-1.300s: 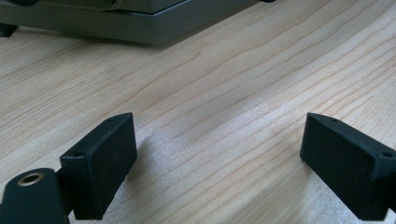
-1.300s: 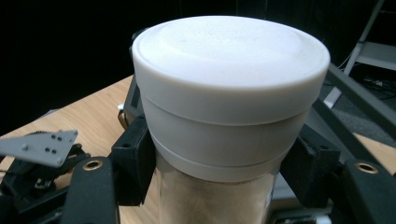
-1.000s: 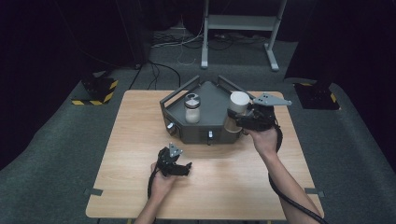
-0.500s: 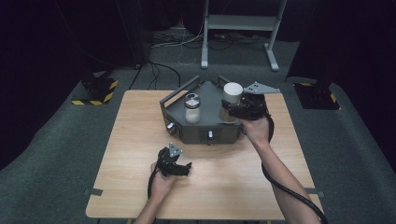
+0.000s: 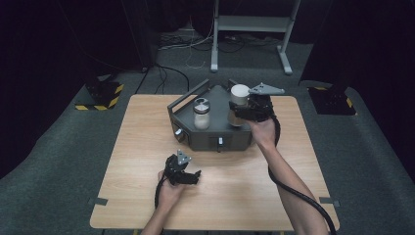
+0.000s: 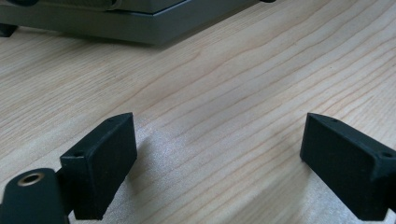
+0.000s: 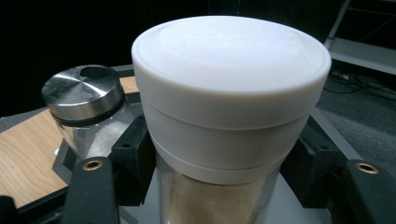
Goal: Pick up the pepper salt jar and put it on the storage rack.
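High view, right gripper (image 5: pixel 243 110) clamped on white-lidded jar (image 5: pixel 239 96) over grey tray (image 5: pixel 215 139), shaker (image 5: pixel 201 113) standing in tray, left gripper (image 5: pixel 188 175) low on table (image 5: pixel 137 147), left gripper view, jaws wide apart over bare wood, right gripper view, jaws pressing jar (image 7: pixel 229 116) sides, shaker (image 7: pixel 86 109) just beside.

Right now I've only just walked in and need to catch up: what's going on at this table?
A person works at a wooden table with a gripper in each hand. The right gripper is clamped on a white-lidded jar of brownish powder, held at the grey tray. A steel-capped shaker of white grains stands in that tray beside it. The left gripper rests low over bare wood, jaws open and empty.
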A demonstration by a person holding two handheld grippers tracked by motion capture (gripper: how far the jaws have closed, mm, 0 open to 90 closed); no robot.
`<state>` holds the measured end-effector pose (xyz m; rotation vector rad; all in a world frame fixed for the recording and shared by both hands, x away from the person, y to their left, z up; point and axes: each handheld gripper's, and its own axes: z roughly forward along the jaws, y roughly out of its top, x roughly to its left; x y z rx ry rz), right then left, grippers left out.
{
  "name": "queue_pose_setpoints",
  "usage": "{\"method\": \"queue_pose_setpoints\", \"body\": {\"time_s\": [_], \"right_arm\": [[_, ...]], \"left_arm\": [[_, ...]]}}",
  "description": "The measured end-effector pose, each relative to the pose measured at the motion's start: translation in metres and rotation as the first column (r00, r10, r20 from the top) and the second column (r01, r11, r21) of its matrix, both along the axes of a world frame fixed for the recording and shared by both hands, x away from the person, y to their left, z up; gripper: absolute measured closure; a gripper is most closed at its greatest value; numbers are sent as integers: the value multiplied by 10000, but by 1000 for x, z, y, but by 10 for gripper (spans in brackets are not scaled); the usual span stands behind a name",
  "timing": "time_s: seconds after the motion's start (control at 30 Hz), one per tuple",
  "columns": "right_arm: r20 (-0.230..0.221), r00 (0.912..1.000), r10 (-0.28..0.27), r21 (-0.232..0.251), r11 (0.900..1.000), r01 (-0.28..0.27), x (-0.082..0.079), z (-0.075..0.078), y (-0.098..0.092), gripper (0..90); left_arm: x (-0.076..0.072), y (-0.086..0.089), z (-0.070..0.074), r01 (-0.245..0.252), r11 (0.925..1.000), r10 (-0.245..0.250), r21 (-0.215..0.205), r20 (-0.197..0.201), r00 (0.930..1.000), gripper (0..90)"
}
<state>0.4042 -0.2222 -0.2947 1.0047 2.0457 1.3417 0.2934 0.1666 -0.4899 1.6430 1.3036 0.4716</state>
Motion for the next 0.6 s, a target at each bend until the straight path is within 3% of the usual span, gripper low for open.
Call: {"method": "queue_pose_setpoints", "body": {"time_s": [0.6], "right_arm": [[-134, 9999, -1, -76, 10000, 0, 8, -17, 8, 344]], "left_arm": [[0, 0, 0, 6, 10000, -6, 10, -4, 10000, 107]]}}
